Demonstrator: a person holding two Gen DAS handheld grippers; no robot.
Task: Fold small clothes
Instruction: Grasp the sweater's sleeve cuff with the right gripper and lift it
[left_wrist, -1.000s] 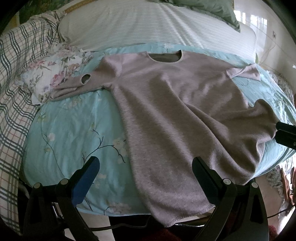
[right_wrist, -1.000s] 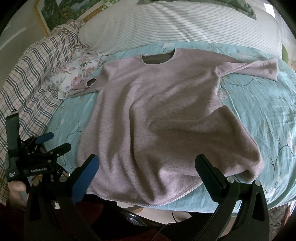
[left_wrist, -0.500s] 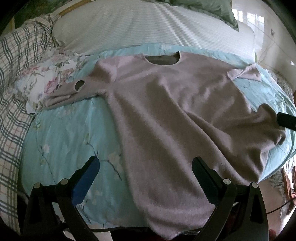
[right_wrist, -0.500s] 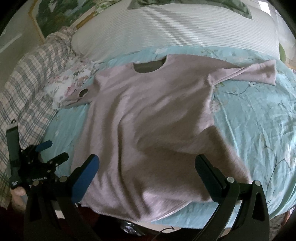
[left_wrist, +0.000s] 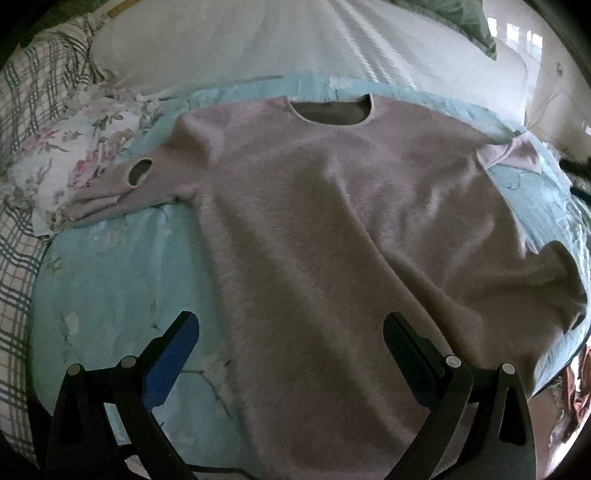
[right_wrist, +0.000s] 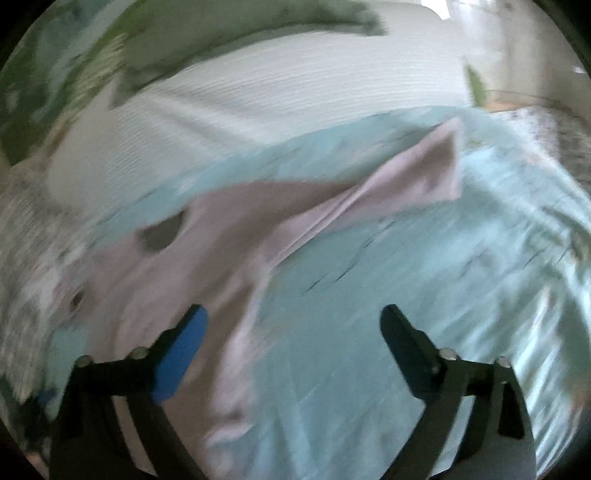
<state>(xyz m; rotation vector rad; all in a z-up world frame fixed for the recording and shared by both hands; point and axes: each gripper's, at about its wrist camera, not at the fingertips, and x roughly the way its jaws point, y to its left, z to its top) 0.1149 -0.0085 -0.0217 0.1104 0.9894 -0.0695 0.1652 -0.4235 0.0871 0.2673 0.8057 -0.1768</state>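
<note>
Your sweater (left_wrist: 314, 229) lies flat and unfolded; left gripper (left_wrist: 291, 354) and right gripper (right_wrist: 291, 350) stand spread, holding nothing.

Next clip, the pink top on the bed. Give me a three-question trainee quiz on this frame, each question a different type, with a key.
1. True or false: the left gripper has its pads clamped on the pink sweater.
2. Which sleeve lies bunched on the floral pillow? A) the one on the left of the left wrist view B) the one on the right C) neither
3. Fill in: the sweater lies on a light ___ floral quilt.

Key: 1 false, both jaws stand apart over the cloth, nothing pinched. 2 A, its cuff gapes open there. 3 blue.
</note>
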